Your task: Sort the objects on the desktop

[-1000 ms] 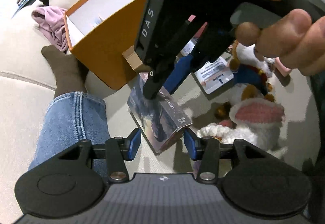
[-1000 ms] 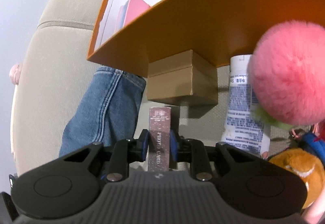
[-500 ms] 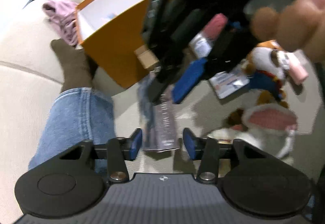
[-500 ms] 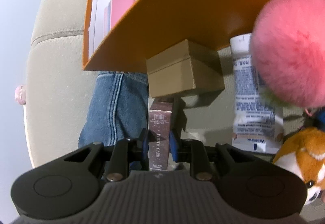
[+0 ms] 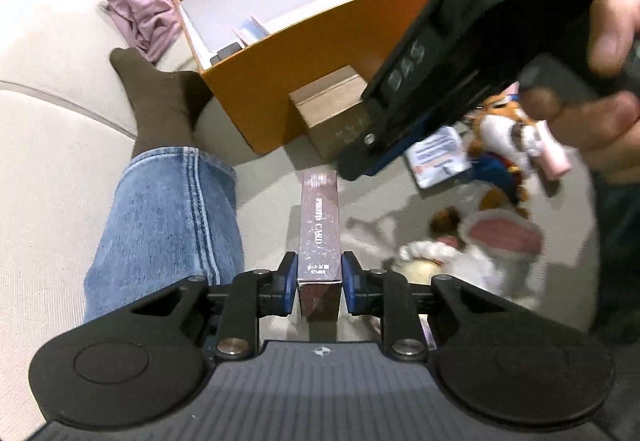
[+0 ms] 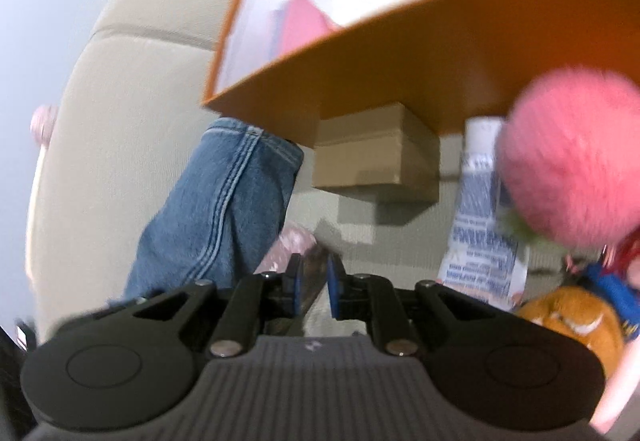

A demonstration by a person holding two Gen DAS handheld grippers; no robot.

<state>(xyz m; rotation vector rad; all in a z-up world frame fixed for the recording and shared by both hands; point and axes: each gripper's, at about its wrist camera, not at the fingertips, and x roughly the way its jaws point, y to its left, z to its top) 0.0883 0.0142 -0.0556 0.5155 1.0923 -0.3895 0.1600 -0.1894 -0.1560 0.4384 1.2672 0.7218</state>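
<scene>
A dark "PHOTO CARD" box [image 5: 320,225] stands on edge between the blue pads of my left gripper [image 5: 319,283], which is closed on its near end. My right gripper [image 5: 460,53] hangs above it in the left wrist view, its tip just past the box's far end. In the right wrist view the right gripper [image 6: 313,283] has a narrow gap with only a blurred edge of the box [image 6: 310,287] showing through, apparently not gripped. The orange storage box [image 5: 304,53] stands behind, with a few flat items inside.
A small cardboard box [image 5: 328,113] sits against the orange box. A leaflet [image 6: 480,225], plush toys [image 5: 496,145] and a pink pompom [image 6: 568,169] lie to the right. A jeans leg and sock [image 5: 160,145] lie at left on the beige sofa [image 5: 48,145].
The photo card box has passed from the right gripper to the left: the left pads closed on it, the right jaws let go and lifted away. The box turned end-on.
</scene>
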